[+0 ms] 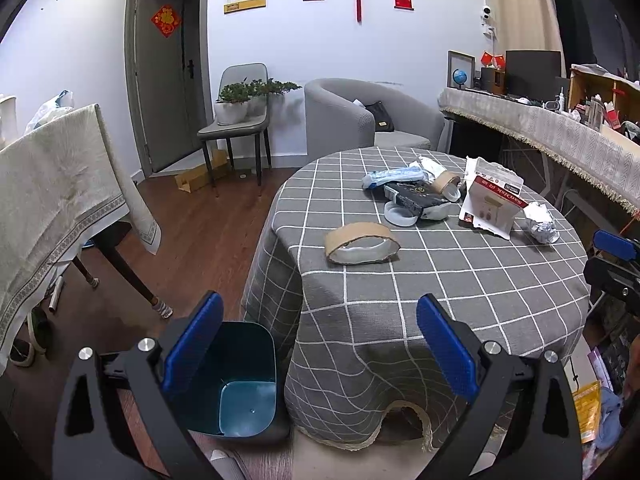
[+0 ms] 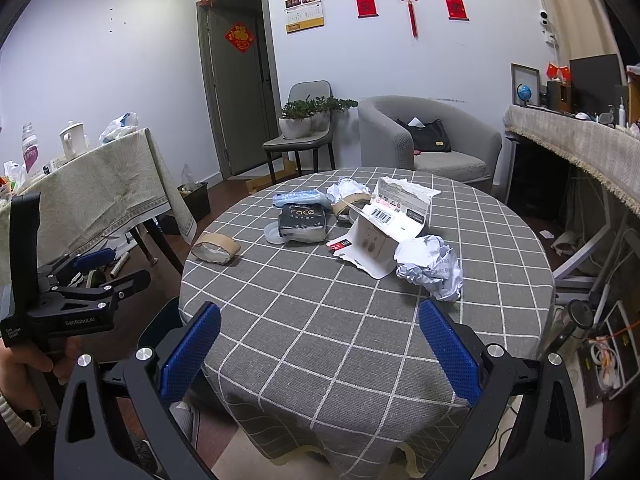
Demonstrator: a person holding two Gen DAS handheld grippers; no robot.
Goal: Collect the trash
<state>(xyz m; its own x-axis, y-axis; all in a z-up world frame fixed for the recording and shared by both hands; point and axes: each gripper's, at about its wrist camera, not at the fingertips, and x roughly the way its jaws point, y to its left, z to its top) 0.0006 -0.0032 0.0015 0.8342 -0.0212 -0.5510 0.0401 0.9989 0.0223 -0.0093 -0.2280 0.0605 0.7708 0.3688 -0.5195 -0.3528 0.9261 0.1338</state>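
Trash lies scattered on a round table with a grey checked cloth (image 1: 460,288) (image 2: 340,320). Nearest the left edge is a flattened cardboard tape roll (image 1: 361,243) (image 2: 216,248). Behind it lie a black tissue pack (image 1: 416,196) (image 2: 303,222), a blue wrapper (image 1: 394,178) (image 2: 300,199), a torn white card package (image 1: 494,206) (image 2: 384,236) and a crumpled paper ball (image 1: 541,223) (image 2: 432,266). An open blue bin (image 1: 240,384) stands on the floor beside the table. My left gripper (image 1: 320,356) hangs open over the bin and table edge. My right gripper (image 2: 320,360) is open above the table's near side, holding nothing.
A cloth-covered side table (image 2: 100,188) stands at the left with cups and bags. A chair with potted plants (image 2: 304,128) and a grey armchair (image 2: 432,140) sit at the back. A long covered counter (image 2: 580,144) runs along the right. A hand (image 2: 28,364) holds the left gripper.
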